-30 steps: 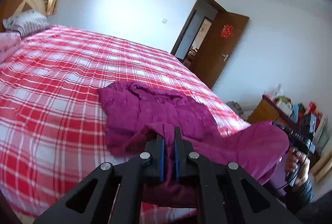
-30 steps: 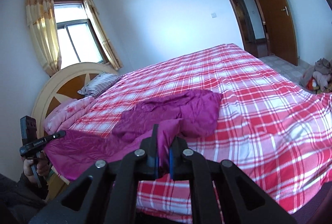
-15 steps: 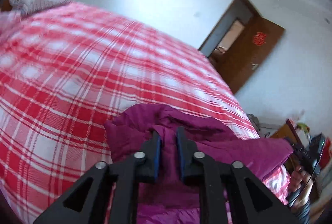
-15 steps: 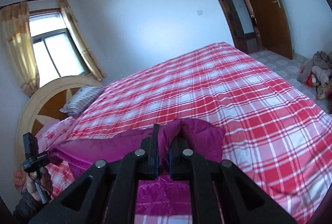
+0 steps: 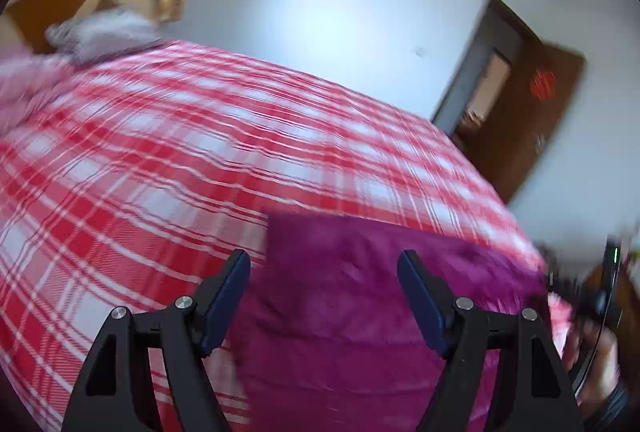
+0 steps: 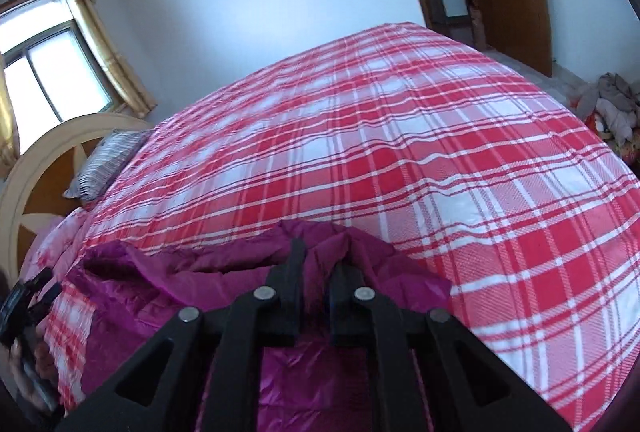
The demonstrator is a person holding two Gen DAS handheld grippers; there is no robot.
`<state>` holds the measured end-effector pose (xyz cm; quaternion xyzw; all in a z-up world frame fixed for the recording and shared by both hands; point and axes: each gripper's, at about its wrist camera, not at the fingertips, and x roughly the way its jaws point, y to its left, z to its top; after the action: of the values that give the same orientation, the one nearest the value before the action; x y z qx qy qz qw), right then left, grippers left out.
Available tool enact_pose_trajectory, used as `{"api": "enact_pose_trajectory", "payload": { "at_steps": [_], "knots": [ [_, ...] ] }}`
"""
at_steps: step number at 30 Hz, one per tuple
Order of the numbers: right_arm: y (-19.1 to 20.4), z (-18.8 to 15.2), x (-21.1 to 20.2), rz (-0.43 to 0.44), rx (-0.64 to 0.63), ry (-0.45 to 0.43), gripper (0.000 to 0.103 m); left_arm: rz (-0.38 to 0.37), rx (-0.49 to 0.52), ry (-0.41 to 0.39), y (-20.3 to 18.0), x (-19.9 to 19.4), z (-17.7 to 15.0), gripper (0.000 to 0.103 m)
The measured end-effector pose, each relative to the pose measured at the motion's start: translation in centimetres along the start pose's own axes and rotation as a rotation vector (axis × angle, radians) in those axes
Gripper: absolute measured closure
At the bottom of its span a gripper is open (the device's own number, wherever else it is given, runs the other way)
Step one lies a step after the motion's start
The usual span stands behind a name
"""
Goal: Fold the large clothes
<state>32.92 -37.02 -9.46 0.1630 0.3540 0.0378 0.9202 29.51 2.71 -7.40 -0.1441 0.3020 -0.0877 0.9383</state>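
Magenta jacket (image 5: 360, 312) lies along the bed's (image 6: 440, 135) near edge, under the wide-open left hand-held gripper (image 5: 324, 264), its right end pinched by the right hand-held gripper (image 6: 318, 264).

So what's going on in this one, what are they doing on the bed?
A person with handheld tongs in each hand is folding a magenta padded garment on a bed with a red plaid sheet. The left tongs are wide open over the garment, gripping nothing. The right tongs are shut on a bunched fold of the fabric at the garment's far edge. The left view is motion-blurred, so the fold's neatness is hard to judge.
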Motion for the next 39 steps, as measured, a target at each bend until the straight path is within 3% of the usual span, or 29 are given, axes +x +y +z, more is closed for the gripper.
{"api": "enact_pose_trajectory", "payload": {
  "at_steps": [2,4,5,8,10,14,17,20,22,25,27,30,39],
  "knots": [
    [0.3,-0.1,0.5,-0.035,0.020,-0.014,0.061,0.008,0.059,0.032,-1.4,1.4,-1.0,0.026],
    [1.1,-0.8,-0.4,-0.046,0.016,-0.062,0.014,0.035,0.097,0.056,-2.4,2.8,-2.1,0.026],
    [2.2,-1.6,-1.5,-0.056,-0.016,-0.099,0.012,0.058,0.113,0.070,-2.7,3.5,-2.4,0.026],
    [5.7,-3.8,-2.2,-0.024,-0.144,-0.109,0.012,0.121,0.146,0.101,-3.3,5.9,-3.3,0.026],
    [8.9,-5.8,-1.1,0.019,-0.275,-0.057,0.012,0.192,0.174,0.109,-3.4,7.0,-3.7,0.026],
    [12.6,-8.4,1.5,0.010,-0.480,-0.027,0.015,0.202,0.111,0.140,-2.9,7.1,-3.5,0.026],
    [11.9,-7.8,3.8,-0.026,-0.434,0.038,0.016,0.149,0.100,0.078,-4.4,5.4,-2.3,0.026],
    [10.2,-7.6,5.9,-0.066,-0.376,0.084,0.019,0.101,0.199,0.047,-7.3,5.5,-1.8,0.023],
    [9.7,-8.0,6.4,-0.058,-0.354,0.098,0.019,0.126,0.283,0.064,-9.0,7.2,-2.2,0.022],
    [9.5,-8.2,6.5,-0.063,-0.351,0.105,0.019,0.204,0.325,0.131,-9.1,10.4,-3.0,0.022],
    [9.6,-8.4,6.7,-0.060,-0.350,0.114,0.018,0.235,0.282,0.187,-7.6,12.5,-3.8,0.022],
    [9.4,-8.4,7.2,-0.054,-0.340,0.125,0.017,0.201,0.222,0.192,-6.1,13.1,-4.2,0.019],
    [9.4,-8.7,8.0,-0.064,-0.337,0.143,0.015,0.205,0.212,0.215,-5.6,13.9,-4.9,0.015]
  ]
}}
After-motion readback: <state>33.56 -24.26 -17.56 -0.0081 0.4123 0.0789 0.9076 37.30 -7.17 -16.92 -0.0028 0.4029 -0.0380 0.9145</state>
